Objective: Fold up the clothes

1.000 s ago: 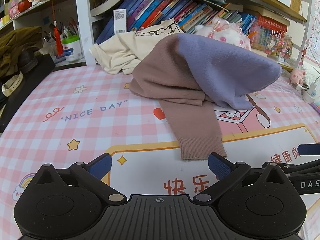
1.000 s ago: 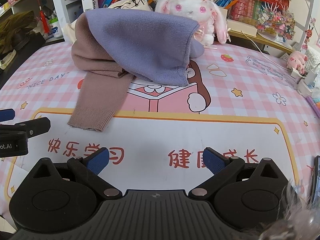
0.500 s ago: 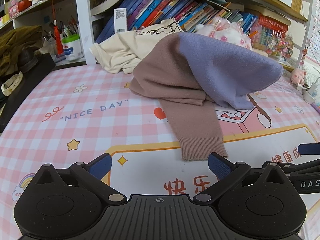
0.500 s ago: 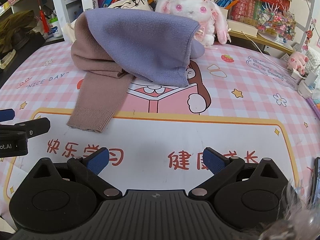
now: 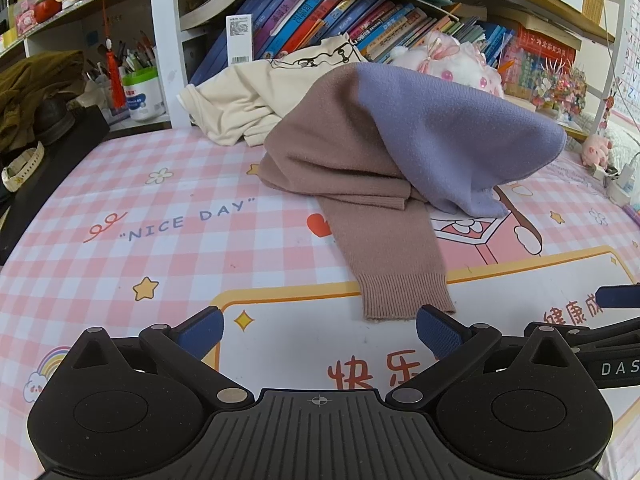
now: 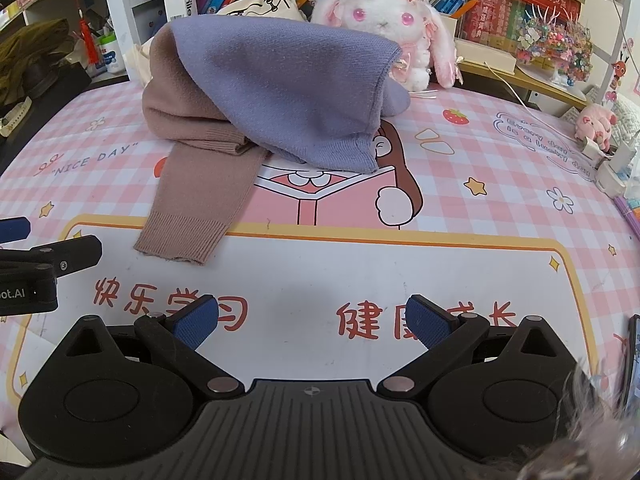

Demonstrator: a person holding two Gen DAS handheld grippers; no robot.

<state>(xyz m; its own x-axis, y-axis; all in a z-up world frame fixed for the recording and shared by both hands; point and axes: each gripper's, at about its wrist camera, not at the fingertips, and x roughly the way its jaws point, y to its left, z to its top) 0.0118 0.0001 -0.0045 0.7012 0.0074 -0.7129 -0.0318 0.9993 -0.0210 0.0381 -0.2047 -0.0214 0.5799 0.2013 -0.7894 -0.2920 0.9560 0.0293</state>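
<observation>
I see a fluffy white toy bunny with pink eyes (image 6: 384,28) by a row of colourful books (image 5: 320,20). A small pink plush pig (image 6: 596,120) sits on my pink checked mat with stars (image 6: 500,184).

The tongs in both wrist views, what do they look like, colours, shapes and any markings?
Both are matte black plastic. The left tongs and right tongs each have two angled link arms with silver pivot pins, ending in blue textured pads. Behind sit two rounded housings with round discs, and a ribbed centre plate bearing a small crosshair mark. White lettering shows on each tool's side in the other's view. No cables visible.
</observation>
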